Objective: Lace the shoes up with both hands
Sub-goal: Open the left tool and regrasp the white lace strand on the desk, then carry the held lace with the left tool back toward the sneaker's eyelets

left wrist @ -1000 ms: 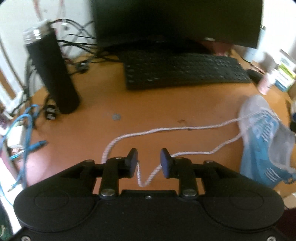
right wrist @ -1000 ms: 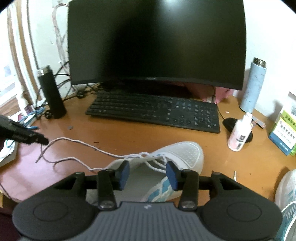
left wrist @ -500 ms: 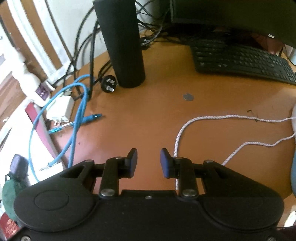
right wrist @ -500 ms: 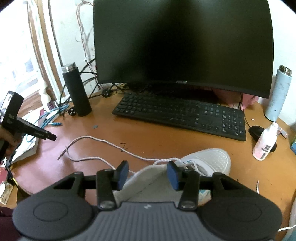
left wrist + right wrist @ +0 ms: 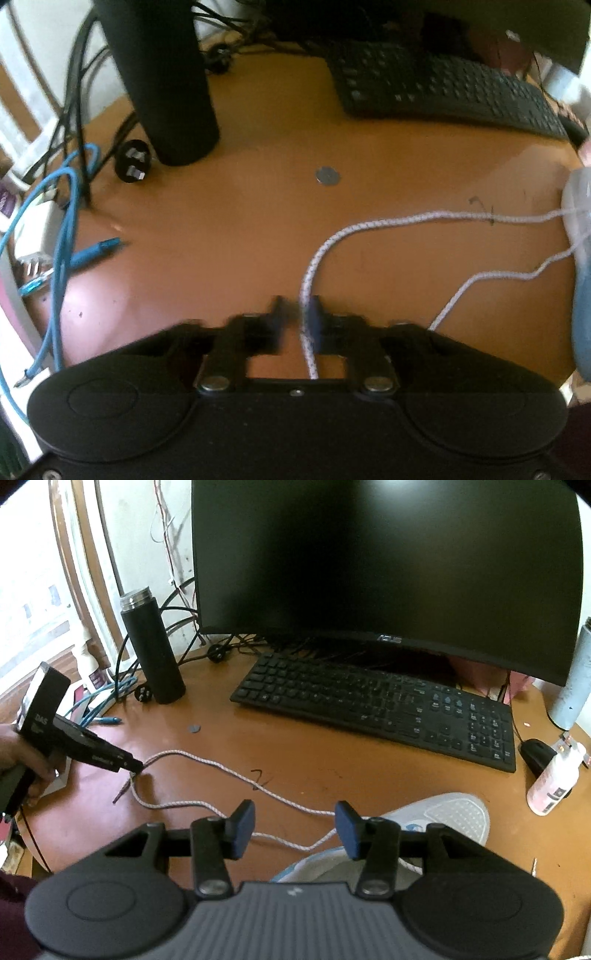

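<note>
Your left gripper [image 5: 295,317] has just clamped shut on the white shoelace [image 5: 388,223]; your right gripper [image 5: 294,825] hangs unclenched over the sneaker [image 5: 452,812]. The sneaker's toe points toward the keyboard [image 5: 376,701] on the orange-brown desk [image 5: 332,760].

A dark monitor [image 5: 388,565] fills the upper middle of the right wrist view, with a black keyboard [image 5: 376,705] below it on the brown surface [image 5: 332,760]. A black flask [image 5: 151,650] with a metal cap stands upright at the upper left, black cables [image 5: 177,627] tangled behind it. Blue cables [image 5: 62,221] and a black plug [image 5: 133,166] lie at the left edge of the left wrist view. A grey disc [image 5: 327,175] lies flat at centre. At the right edge of the right wrist view stand a pale blue bottle [image 5: 574,679], a black mouse [image 5: 535,755] and a tilted white bottle [image 5: 554,779].
</note>
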